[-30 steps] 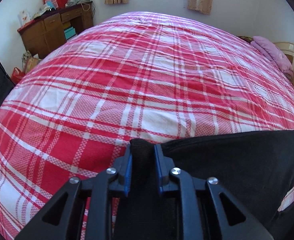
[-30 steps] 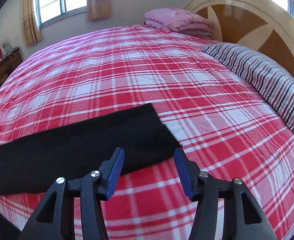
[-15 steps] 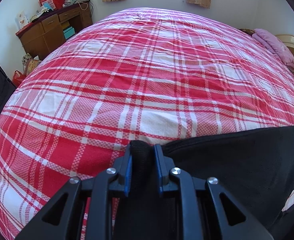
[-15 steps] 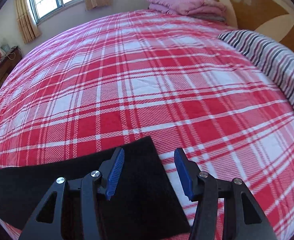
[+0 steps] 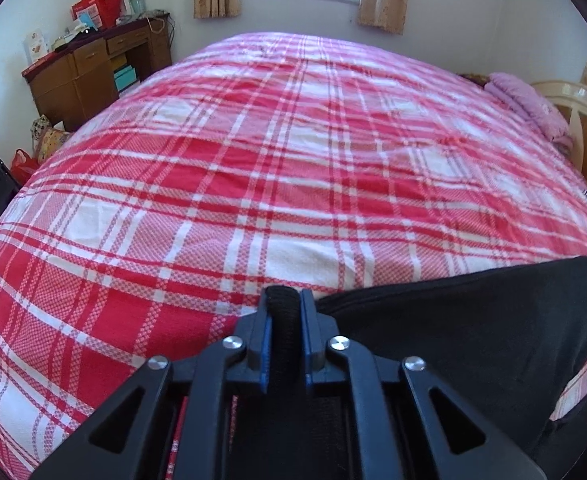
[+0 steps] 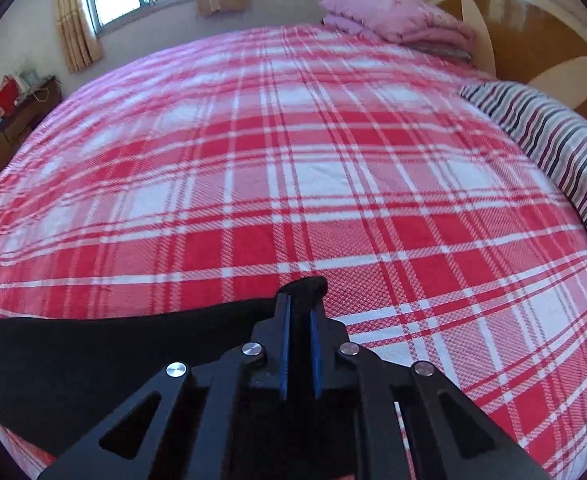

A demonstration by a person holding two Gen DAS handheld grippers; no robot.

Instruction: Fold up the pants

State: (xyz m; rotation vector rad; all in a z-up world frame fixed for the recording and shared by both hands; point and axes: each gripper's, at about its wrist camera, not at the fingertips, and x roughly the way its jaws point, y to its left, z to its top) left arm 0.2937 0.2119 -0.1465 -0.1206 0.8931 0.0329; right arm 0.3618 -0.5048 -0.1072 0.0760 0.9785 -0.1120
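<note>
Nearest the cameras, the left gripper (image 5: 284, 300) pinches a thick ribbed fold at one end of the black fabric pants (image 5: 473, 320), its jaws having just tightened further, and the right gripper (image 6: 299, 306) has just closed its blue pads on the pants' other corner. The pants lie stretched between them along the near edge of the red-and-white plaid bedspread (image 6: 293, 152). Beyond, a folded pink quilt (image 6: 397, 20) lies by the cream wooden headboard (image 6: 533, 40).

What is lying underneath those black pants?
The black pants lie on a red-and-white plaid bedspread, visible all around them. What the cloth directly covers stays hidden; presumably the same plaid.
</note>
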